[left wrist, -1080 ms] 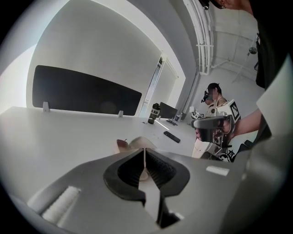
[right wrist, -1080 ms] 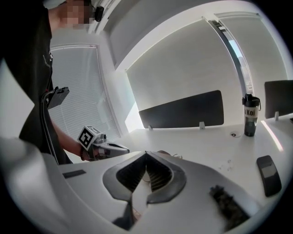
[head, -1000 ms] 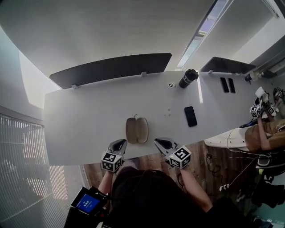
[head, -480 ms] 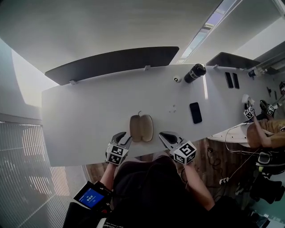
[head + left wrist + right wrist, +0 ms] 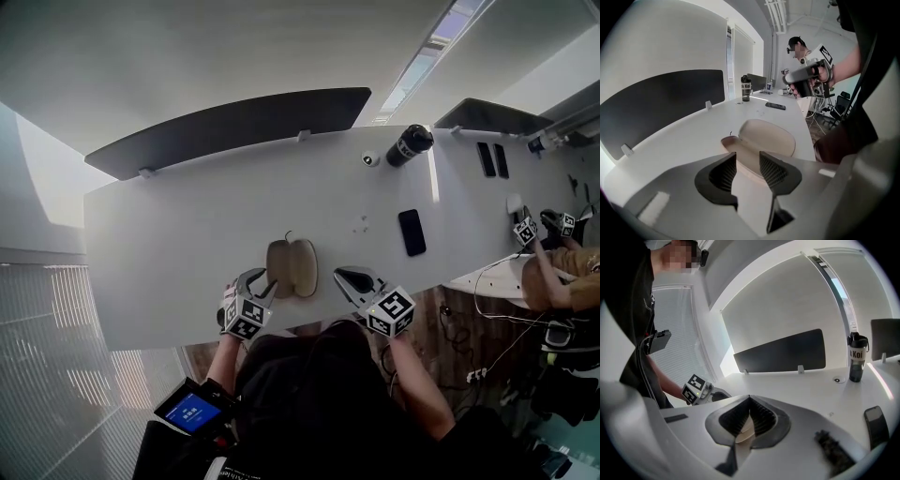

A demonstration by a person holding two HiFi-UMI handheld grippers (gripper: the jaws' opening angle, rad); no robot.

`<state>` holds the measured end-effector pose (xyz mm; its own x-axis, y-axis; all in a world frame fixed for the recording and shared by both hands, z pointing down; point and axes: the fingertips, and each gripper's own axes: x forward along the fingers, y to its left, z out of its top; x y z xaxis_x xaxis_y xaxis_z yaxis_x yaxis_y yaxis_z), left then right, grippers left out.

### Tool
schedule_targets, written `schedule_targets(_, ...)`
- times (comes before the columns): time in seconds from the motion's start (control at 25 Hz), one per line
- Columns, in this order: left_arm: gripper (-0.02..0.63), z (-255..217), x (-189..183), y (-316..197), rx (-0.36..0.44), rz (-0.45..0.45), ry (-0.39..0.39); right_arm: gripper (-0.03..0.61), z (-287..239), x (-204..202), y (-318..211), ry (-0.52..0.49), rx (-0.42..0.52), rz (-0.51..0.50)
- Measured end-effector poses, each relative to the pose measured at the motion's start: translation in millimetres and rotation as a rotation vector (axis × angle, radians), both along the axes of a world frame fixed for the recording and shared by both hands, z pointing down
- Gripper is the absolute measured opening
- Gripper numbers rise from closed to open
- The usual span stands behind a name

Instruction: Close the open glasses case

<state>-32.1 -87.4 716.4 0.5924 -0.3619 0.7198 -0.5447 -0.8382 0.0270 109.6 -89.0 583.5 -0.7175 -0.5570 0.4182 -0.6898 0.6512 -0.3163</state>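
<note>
The tan glasses case lies open on the white table near its front edge, both halves flat side by side. My left gripper sits at the case's left half. Its jaws have just been opening and stand wide apart. In the left gripper view the case lies just past my left gripper, showing in the gap, and neither pad touches it. My right gripper is shut and empty, just right of the case. In the right gripper view a strip of the case shows under my shut right gripper.
A black phone lies to the right on the table, with a dark bottle and a small round object at the far edge. Black divider panels stand along the back. Another person works at the far right.
My left gripper's jaws have gone from nearly shut to wide open, and it has dropped towards the case's left half. My right gripper has edged closer to the case, still shut.
</note>
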Motion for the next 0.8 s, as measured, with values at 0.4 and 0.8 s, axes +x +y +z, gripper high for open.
schedule_targets(0.4,0.155,13,-8,8,-0.05,0.026,-0.006,0.006,20,-1,3,0.084,-0.006,-0.095)
schedule_targets(0.8,0.153,36,-15,4,-0.053,0.102,-0.073,0.006,46,1,-7,0.222,0.03,-0.208)
